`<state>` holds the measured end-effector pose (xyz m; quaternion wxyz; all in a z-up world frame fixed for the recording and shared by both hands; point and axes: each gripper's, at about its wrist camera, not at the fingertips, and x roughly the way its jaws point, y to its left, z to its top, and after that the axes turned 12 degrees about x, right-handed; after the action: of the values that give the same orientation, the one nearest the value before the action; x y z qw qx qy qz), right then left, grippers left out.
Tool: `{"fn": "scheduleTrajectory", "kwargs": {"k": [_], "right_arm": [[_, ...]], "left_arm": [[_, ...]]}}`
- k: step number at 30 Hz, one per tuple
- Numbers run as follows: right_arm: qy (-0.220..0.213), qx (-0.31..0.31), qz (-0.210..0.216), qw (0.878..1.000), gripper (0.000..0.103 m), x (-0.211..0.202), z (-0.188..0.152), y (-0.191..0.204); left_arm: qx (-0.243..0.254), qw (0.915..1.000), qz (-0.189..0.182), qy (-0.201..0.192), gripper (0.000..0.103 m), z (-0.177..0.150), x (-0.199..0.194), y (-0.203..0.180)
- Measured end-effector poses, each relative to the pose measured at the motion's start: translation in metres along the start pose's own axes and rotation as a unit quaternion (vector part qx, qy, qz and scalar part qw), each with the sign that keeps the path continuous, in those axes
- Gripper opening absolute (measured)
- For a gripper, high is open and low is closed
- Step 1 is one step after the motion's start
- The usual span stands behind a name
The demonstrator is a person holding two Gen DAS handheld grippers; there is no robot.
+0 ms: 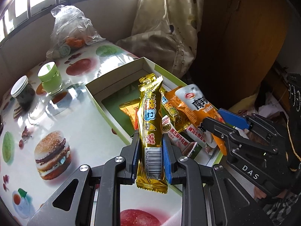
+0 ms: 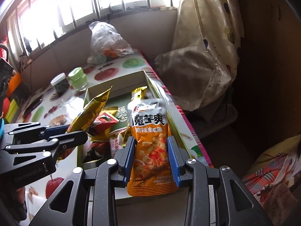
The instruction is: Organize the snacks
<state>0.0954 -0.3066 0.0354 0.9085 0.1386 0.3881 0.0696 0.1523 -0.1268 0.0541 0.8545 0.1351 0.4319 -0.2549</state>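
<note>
My left gripper (image 1: 149, 138) is shut on a long gold snack bar (image 1: 149, 113), held upright over the near edge of a shallow green-and-white box (image 1: 112, 73). My right gripper (image 2: 151, 145) is shut on an orange and silver snack pouch (image 2: 150, 137), held above the same box (image 2: 116, 79). Inside the box lie several small packets: a gold one (image 1: 129, 110), a yellow one (image 1: 175, 114), pink-and-white ones (image 1: 178, 141). In the left wrist view the right gripper (image 1: 212, 118) enters from the right with the orange pouch (image 1: 195, 103). In the right wrist view the left gripper (image 2: 73, 131) comes from the left with the gold bar (image 2: 90, 111).
The table (image 1: 62, 113) has a glossy cloth printed with fruit and burgers. On it stand a green-lidded glass jar (image 1: 49, 79), a white-lidded dark jar (image 1: 22, 92) and a clear plastic bag (image 1: 71, 30) of goods by the window. A curtain (image 1: 169, 24) hangs right of the table.
</note>
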Motion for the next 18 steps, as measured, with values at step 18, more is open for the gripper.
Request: {"fn": "scheduleTrajectory", "kwargs": {"k": [18], "right_arm": [[0.003,-0.004,0.011,1.000,0.039,0.015,0.002,0.002]], "left_arm": [[-0.022,0.9997,0.000,0.013,0.034,0.004,0.012,-0.002]]}}
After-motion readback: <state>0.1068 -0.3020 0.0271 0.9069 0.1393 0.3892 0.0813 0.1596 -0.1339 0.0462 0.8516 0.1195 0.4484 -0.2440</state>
